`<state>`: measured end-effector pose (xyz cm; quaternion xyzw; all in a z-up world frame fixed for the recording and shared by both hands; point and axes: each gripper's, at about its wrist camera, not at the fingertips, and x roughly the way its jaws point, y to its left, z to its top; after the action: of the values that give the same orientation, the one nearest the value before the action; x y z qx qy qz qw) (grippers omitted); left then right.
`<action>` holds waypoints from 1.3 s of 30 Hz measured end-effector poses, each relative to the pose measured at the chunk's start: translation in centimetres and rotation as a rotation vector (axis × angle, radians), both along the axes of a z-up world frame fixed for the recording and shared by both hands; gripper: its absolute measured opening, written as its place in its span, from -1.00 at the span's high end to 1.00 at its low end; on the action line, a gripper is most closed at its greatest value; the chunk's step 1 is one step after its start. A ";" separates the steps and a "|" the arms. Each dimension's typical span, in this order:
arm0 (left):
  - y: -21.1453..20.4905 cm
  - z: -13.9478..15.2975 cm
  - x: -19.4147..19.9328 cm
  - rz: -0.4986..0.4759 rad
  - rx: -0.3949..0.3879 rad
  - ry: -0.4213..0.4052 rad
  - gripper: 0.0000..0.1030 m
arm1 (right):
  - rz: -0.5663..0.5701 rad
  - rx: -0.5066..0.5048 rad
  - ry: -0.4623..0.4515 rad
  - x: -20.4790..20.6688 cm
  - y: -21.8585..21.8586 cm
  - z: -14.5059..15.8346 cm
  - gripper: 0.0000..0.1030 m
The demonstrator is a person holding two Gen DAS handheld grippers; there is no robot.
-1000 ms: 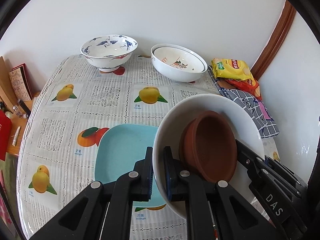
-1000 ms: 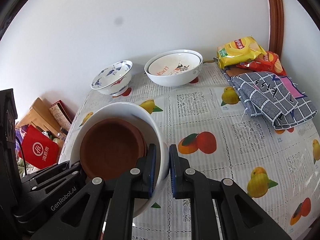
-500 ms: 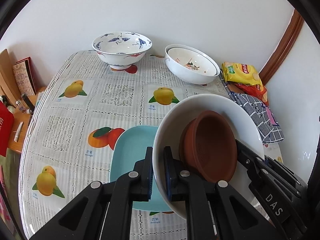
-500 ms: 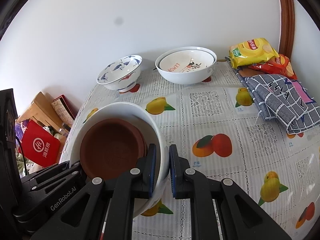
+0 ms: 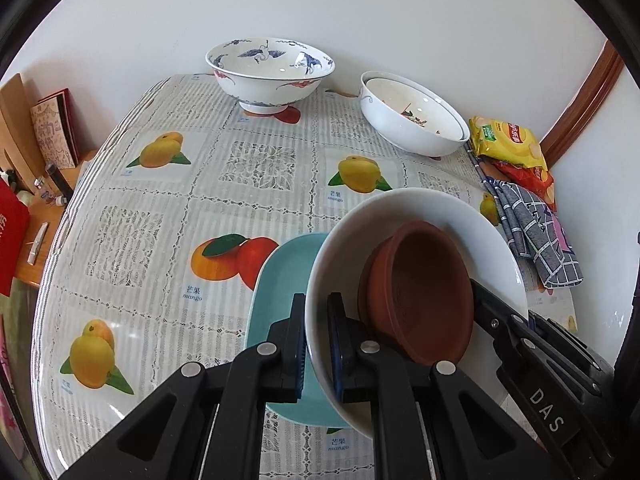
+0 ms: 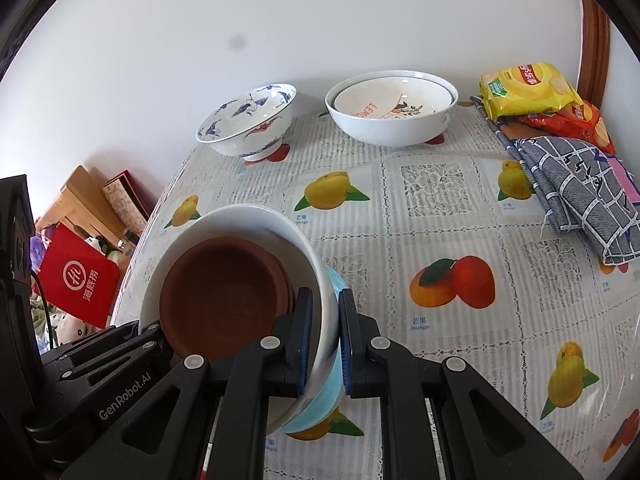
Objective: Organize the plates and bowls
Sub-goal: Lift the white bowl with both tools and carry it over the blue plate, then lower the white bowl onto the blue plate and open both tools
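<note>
Above the teal plate (image 5: 280,280), both the left gripper (image 5: 318,344) and right gripper (image 6: 322,336) stay clamped on the white bowl (image 5: 400,216), now carried farther over it, ready for stacking.

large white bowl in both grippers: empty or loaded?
Loaded. A brown clay dish sits inside the large white bowl, whose rim the left gripper and right gripper pinch.

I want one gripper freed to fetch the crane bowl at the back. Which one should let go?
Left, probably. The crane bowl sits back-left, on that gripper's side; the right gripper faces the nested bowls. Both clamp the white bowl, so set it down first.
</note>
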<state>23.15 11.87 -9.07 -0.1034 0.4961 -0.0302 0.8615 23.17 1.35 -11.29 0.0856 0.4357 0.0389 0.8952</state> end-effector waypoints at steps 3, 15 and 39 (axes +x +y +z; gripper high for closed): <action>0.5 -0.9 0.2 0.007 0.002 0.020 0.80 | 0.008 -0.001 0.017 0.3 0.4 -1.0 0.75; 1.4 -4.0 0.7 0.021 -0.005 0.065 0.79 | 0.023 0.019 0.096 1.5 1.0 -4.9 0.76; 1.7 -3.4 0.6 0.001 -0.008 0.078 0.73 | 0.060 -0.174 0.041 0.8 2.6 -4.1 0.63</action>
<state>23.77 13.57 -12.46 -0.1080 0.5290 -0.0277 0.8413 23.92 3.93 -15.43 -0.0048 0.4579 0.0261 0.8886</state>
